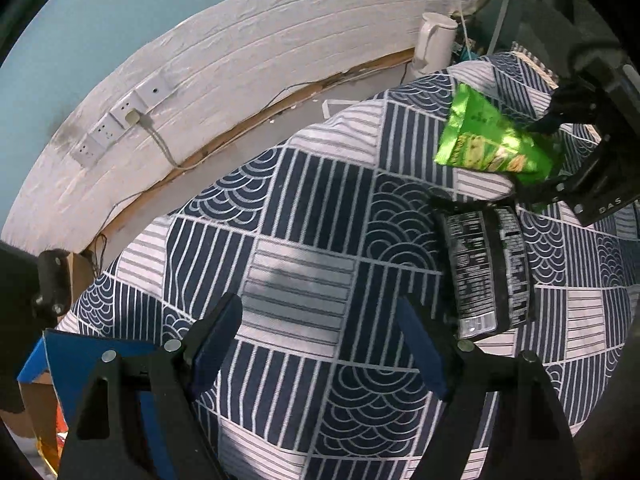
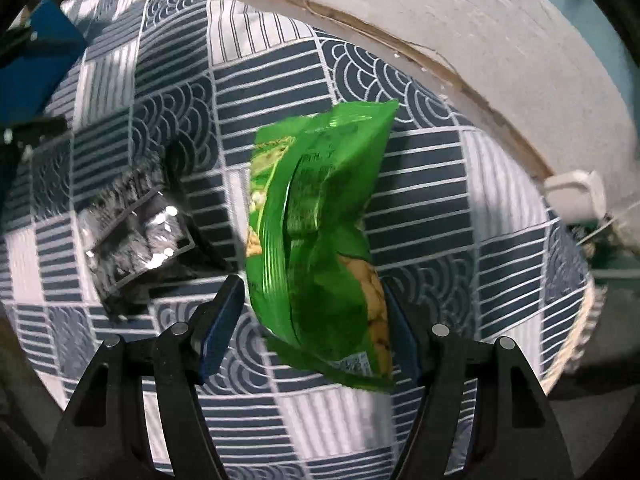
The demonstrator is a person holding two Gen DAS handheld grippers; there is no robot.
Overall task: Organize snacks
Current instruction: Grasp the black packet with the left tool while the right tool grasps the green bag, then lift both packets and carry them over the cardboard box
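The right hand-held gripper carries a green snack bag above the patterned bedspread; the bag sits between the jaws, but with a gap at the left finger I cannot tell whether they truly pinch it. The left hand-held gripper hovers spread and empty. A black snack packet lies on the bedspread just below the green bag. Both bags look light, puffy, crinkly and slippery, with crushable contents, so the flat sealed edge seems the safest hold. A blue box at the left is cut off, its inside hidden, and motion blur smears the print.
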